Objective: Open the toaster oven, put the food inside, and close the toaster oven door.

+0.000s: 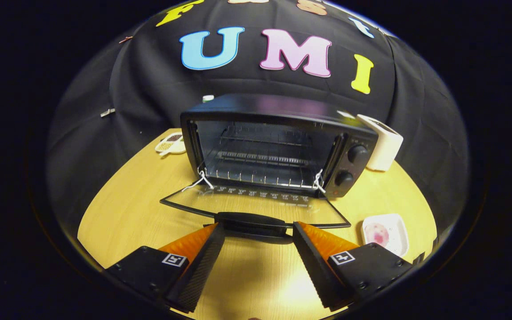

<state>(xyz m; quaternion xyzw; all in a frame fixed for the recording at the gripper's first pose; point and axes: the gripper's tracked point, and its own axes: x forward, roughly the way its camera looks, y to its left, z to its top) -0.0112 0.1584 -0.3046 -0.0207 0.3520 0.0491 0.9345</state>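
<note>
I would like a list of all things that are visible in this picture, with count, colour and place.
toaster oven: one, black, on the table beyond the fingers, cavity empty with a wire rack
oven door: one, glass in a black frame, folded down flat, its handle just ahead of the fingertips
table: one, light wood, round
dish with food: one, white with pink food, right of the door
plate: one, white, left of the oven, contents unclear
box: one, cream, right of the oven
gripper: one, fingers open, nothing between them

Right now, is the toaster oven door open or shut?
Open: the glass door lies folded down flat, baring the rack; its handle sits between the open claw tips.
</note>
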